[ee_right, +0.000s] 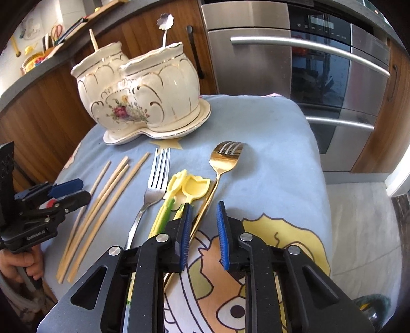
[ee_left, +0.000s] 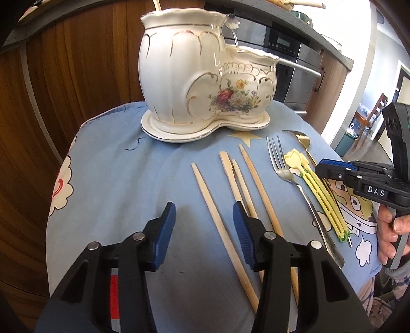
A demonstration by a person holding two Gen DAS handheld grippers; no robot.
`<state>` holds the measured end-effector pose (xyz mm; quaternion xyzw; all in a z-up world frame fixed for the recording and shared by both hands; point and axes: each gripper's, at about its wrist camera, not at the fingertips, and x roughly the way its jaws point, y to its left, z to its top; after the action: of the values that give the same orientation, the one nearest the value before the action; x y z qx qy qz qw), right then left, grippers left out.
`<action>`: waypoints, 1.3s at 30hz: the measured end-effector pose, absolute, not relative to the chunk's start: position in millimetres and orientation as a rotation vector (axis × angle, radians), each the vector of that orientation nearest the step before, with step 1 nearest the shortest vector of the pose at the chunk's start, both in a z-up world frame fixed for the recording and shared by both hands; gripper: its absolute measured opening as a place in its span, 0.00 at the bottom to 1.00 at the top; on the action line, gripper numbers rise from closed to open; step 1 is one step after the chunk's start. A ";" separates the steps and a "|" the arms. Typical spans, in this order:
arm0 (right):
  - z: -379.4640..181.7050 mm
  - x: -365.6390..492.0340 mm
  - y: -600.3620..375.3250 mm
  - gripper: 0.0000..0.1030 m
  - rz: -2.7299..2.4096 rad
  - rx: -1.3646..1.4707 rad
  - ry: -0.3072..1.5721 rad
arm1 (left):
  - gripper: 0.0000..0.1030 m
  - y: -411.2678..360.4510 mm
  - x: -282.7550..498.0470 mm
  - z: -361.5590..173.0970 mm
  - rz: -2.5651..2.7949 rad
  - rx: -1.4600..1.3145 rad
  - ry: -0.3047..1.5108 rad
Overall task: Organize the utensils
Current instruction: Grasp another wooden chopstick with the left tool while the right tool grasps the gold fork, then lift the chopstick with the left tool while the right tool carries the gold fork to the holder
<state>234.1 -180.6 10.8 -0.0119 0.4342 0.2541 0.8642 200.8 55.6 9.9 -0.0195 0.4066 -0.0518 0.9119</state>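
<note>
A white two-pot ceramic utensil holder (ee_left: 200, 76) (ee_right: 143, 92) stands on its saucer at the back of the blue cloth; a chopstick and a flower-topped spoon (ee_right: 165, 21) stand in it. Several bamboo chopsticks (ee_left: 223, 225) (ee_right: 102, 205) lie in the middle. To their right lie a silver fork (ee_left: 284, 171) (ee_right: 153, 189), a yellow plastic utensil set (ee_left: 315, 189) (ee_right: 189, 187) and a gold spork (ee_left: 302, 139) (ee_right: 223, 158). My left gripper (ee_left: 204, 212) (ee_right: 74, 190) is open and empty, just above the chopsticks. My right gripper (ee_right: 203, 214) (ee_left: 333, 170) is open and empty, over the gold spork's handle.
The cloth (ee_left: 128, 166) covers a small raised surface whose edges drop off on all sides. Wooden cabinets (ee_left: 77, 64) stand behind, a steel oven (ee_right: 320, 76) at the back right. A counter with small items (ee_right: 38, 51) is at the far left.
</note>
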 end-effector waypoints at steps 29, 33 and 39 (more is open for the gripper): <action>16.9 294.4 -174.0 0.09 0.580 -0.355 1.166 | 0.12 68.1 237.3 18.4 -0.237 0.017 1.176; 16.1 296.6 -167.5 0.09 0.582 -0.394 1.176 | 0.12 66.2 240.8 18.0 -0.241 0.023 1.221; 14.8 299.0 -172.9 0.10 0.594 -0.357 1.172 | 0.12 62.2 242.5 16.6 -0.242 0.029 1.237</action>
<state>299.0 -172.9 14.8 -0.1649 0.5420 0.2744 0.7770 242.5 62.2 16.6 0.0137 0.5784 -0.1134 0.8077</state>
